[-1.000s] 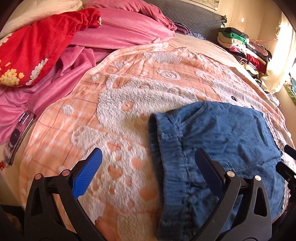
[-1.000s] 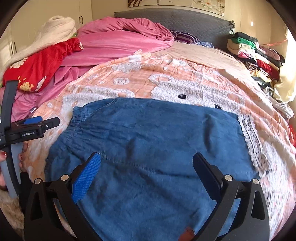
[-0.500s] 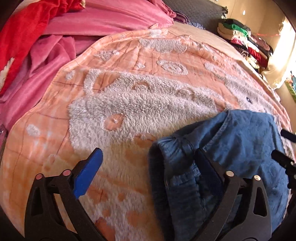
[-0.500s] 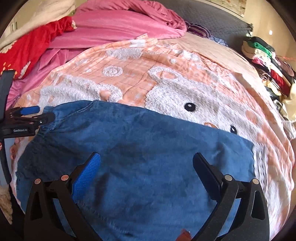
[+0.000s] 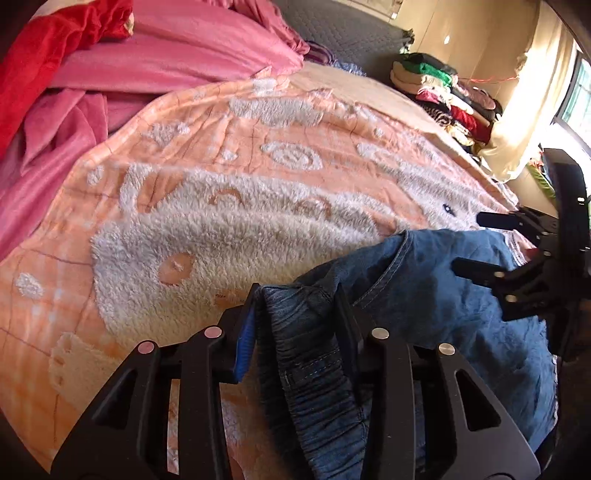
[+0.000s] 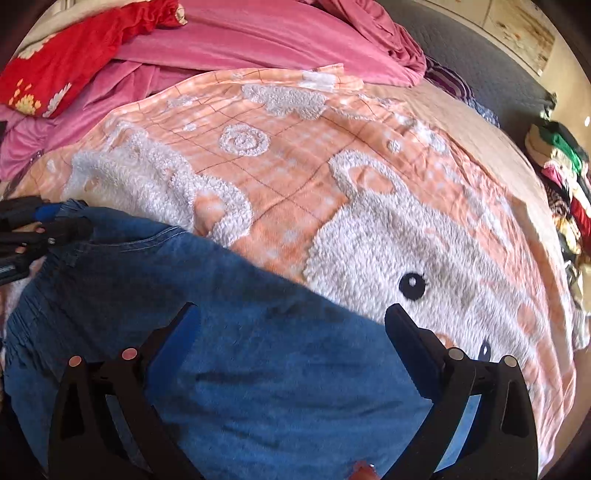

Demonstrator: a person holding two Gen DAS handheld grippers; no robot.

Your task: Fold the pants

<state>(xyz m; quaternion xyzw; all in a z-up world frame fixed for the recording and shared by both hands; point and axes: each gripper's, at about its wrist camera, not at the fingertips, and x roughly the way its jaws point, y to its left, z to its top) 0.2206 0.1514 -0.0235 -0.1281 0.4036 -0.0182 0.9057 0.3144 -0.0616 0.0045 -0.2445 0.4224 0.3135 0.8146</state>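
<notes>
Pants (image 6: 236, 369): blue denim, spread on peach blanket (image 5: 229, 177) atop bed, waistband end bunched and raised.
Left gripper (image 5: 295, 325): angled downward; jaws just closed, pinching gathered waistband (image 5: 306, 365).
Right gripper (image 6: 291, 328): tilted steeply down over pants' middle, jaws wide apart, gripping nothing.
Pink bedding (image 6: 258, 33), folded clothes (image 5: 443, 92): beyond blanket.

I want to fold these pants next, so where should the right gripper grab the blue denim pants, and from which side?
The left gripper, whose jaws have just been closing, pinches the gathered waistband of the denim pants. The right gripper hovers open over flat cloth. It should probably take the far edge, coming from the peach blanket side: that thin edge lies exposed, so a jaw can slide under.
</notes>
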